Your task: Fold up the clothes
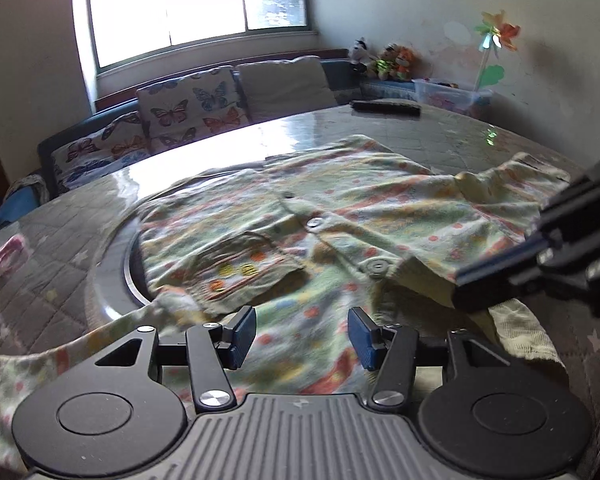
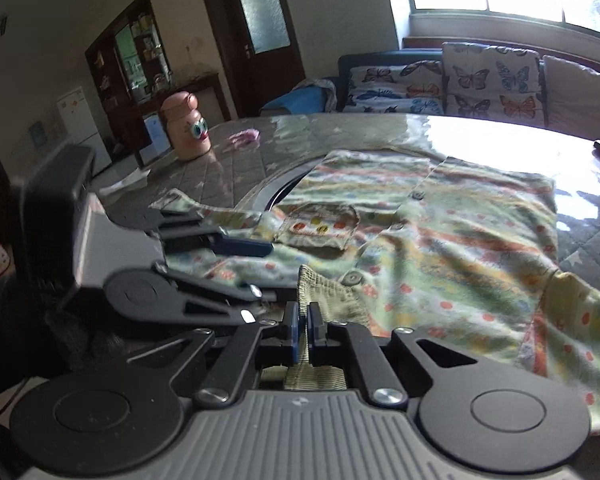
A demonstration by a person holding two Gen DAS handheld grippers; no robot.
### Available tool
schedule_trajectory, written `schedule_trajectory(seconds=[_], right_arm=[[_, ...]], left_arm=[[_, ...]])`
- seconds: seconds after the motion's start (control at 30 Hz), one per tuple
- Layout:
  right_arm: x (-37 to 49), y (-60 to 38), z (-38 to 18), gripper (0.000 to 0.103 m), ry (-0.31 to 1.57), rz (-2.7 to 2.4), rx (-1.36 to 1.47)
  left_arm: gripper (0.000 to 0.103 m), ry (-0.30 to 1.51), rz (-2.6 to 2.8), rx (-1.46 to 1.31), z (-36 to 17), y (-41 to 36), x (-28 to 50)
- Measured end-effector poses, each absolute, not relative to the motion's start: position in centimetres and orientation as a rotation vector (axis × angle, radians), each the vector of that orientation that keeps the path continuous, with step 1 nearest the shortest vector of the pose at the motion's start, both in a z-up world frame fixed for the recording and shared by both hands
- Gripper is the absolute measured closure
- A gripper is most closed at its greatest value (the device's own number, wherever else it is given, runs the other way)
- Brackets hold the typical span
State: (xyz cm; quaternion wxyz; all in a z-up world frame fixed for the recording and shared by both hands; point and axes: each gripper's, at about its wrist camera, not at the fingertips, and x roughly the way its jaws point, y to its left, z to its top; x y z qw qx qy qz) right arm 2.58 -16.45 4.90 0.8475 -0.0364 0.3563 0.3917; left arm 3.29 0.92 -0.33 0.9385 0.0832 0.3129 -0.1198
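Note:
A small patterned button-up shirt (image 1: 300, 216) with a chest pocket lies spread on the round table; it also shows in the right wrist view (image 2: 440, 248). My left gripper (image 1: 302, 338) is open just above the shirt's near edge, nothing between its blue pads. My right gripper (image 2: 302, 336) is shut on the shirt's yellow-green collar edge (image 2: 324, 292), lifted slightly. In the left wrist view the right gripper (image 1: 476, 284) comes in from the right over the collar. In the right wrist view the left gripper (image 2: 236, 268) sits at the left over the shirt.
The table (image 1: 460, 132) has a glossy quilted cover and a raised round centre ring (image 1: 112, 248). A black remote (image 1: 386, 108) lies at the far edge. A pink bottle with cartoon eyes (image 2: 188, 128) and a pink cloth (image 2: 244, 136) sit far left. A butterfly-print sofa (image 1: 180, 108) stands behind.

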Motion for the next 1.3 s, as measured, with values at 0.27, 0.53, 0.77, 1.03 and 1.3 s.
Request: schedule_trajectory(seconds=[0.27,0.53,0.77,1.03,1.3], right_arm=[[2.2,-16.0,5.0,0.095,0.735,0.855,-0.082],[2.2,-15.1,2.6,0.092,0.760,0.787,-0.211],[3.3,-18.5,3.7,0.090,0.726,0.686,-0.124],[4.8,-21.9,2.7,0.081,0.758,0.575,-0.081],[5.9,-26.6,2.9,0.063,0.725,0.424,-0.016]], left_arm=[[0.049,0.579,-0.167,0.116,2.1,3.4,2.9],[0.049,0.554,-0.301,0.132,2.7,-0.7,3.3],[0.054,0.612,-0.372,0.143,0.6,-3.3,4.1],[0.058,0.660,-0.379,0.196,-1.2,-3.6,3.8],[0.056,0.663,-0.376,0.223,-0.9,-3.9,3.8]])
